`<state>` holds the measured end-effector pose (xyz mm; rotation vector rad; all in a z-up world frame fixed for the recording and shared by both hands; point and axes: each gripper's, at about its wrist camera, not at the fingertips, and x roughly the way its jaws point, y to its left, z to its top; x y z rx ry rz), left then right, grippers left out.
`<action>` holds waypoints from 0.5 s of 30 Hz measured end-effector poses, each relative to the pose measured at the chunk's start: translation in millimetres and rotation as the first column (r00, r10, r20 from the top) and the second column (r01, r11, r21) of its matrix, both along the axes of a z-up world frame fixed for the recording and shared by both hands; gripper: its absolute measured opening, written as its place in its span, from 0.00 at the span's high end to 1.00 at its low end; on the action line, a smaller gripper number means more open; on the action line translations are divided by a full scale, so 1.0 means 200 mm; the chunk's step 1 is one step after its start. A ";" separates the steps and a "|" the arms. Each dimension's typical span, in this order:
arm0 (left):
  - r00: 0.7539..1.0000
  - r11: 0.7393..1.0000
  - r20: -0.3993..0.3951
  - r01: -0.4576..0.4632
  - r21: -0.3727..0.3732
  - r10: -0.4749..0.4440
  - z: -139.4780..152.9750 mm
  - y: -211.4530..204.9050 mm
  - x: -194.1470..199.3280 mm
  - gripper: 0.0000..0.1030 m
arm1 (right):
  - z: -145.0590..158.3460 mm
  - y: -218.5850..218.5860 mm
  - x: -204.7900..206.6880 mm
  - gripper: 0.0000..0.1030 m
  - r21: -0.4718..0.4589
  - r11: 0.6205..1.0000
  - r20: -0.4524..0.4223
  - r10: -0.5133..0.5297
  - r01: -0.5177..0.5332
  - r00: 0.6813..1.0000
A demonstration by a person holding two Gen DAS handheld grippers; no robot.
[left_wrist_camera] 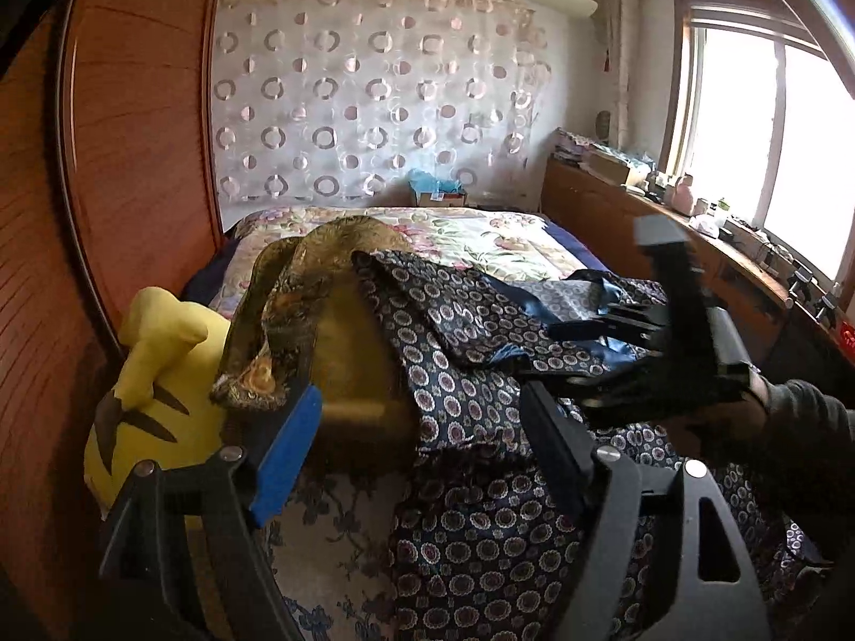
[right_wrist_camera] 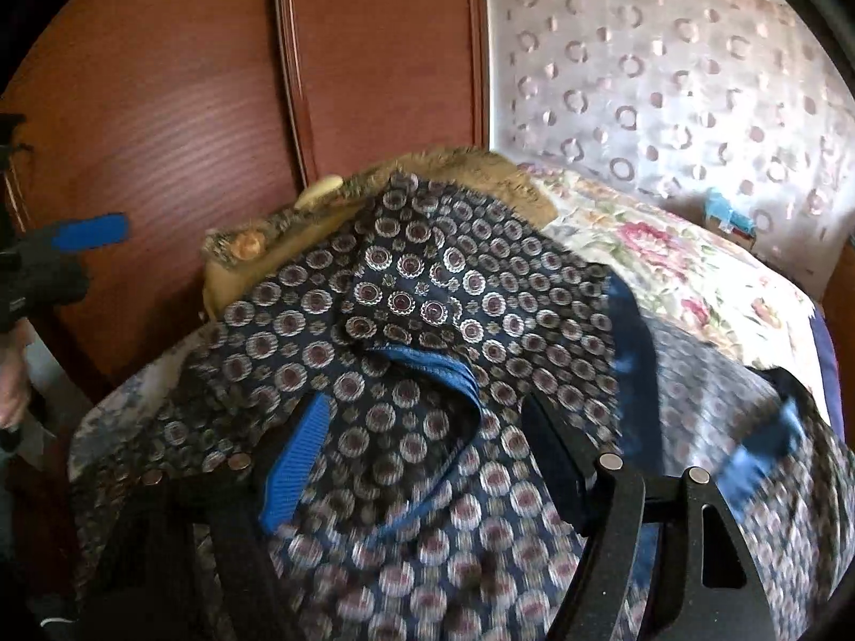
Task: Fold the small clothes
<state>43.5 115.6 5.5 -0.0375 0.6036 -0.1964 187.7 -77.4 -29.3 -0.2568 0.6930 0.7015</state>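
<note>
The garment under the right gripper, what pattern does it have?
The garment is dark navy with rows of small round medallions; the right wrist view shows it best.

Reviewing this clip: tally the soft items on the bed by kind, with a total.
Navy patterned garment: 1
Gold brocade garment: 1
Yellow plush toy: 1
Floral quilt: 1
Total: 4
</note>
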 end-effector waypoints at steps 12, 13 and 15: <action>1.000 1.000 -0.027 0.005 0.003 -0.005 -0.07 -0.03 0.01 0.25 | -0.05 0.18 0.34 0.26 -0.121 0.981 0.044 -0.150 0.154 0.988; 1.000 1.000 -0.027 0.006 0.001 -0.006 -0.07 -0.03 0.00 0.25 | -0.03 0.15 0.37 0.26 -0.102 0.975 0.054 -0.192 0.196 0.980; 0.999 1.000 -0.030 0.010 0.000 -0.010 -0.07 -0.04 0.01 0.25 | 0.01 0.09 0.42 0.26 -0.058 0.971 0.060 -0.229 0.232 0.972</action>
